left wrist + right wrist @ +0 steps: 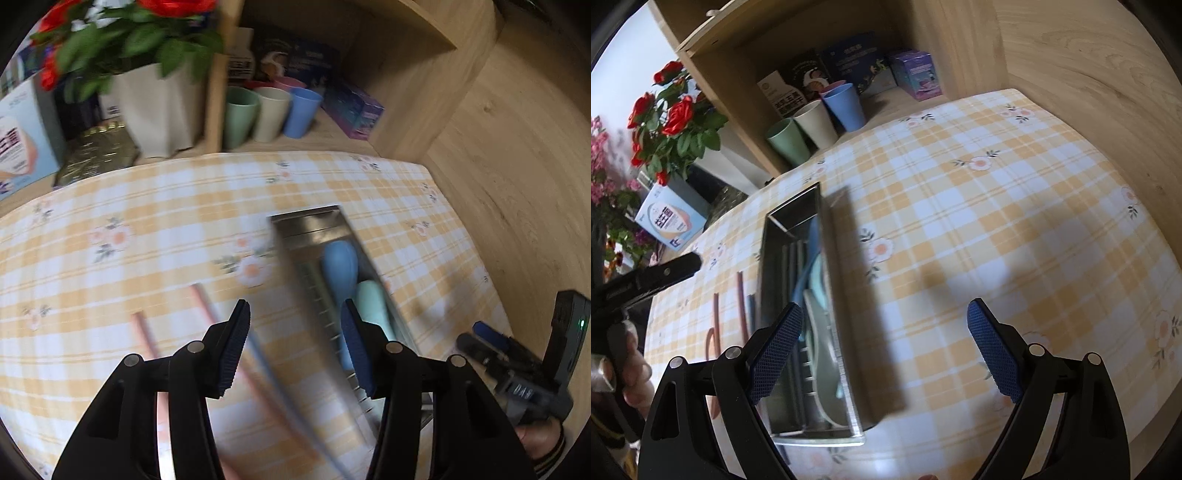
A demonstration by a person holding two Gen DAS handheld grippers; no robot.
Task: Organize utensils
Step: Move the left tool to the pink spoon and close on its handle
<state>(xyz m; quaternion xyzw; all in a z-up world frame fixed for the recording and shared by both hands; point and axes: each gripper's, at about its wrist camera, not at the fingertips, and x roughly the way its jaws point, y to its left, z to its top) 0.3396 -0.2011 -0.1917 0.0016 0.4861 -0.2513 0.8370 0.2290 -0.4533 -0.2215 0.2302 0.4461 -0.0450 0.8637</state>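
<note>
Left wrist view is showing the left gripper (293, 325) with its jaws released, nothing pinched between them, hanging over the gap between the loose sticks and the tray (314, 225). Right gripper (886, 338) is sitting with its jaws spread wide too, empty, hovering over the near end of the tray and the bare cloth (997, 206) next to it.

Best guess on the step: a piece is lying in the tray and the left side is lining up for another one. Next move is probably going for one of the sticks left on the desk, which means dropping the jaws low, squaring them across a thin stick and closing gently, since they're lying flat and close together.

As for the utensils: the tray is a long steel box with slots along the bottom, lying on the checked cloth. Inside it a blue spoon (340, 262) and a pale green spoon (371, 299) are resting side by side, with what may be chopsticks beside them, though that part's blurry. Just left of the tray, two pink chopsticks (142, 332) and a blue one (266, 354) are waiting on the cloth, motion-blurred in the left view.
</note>
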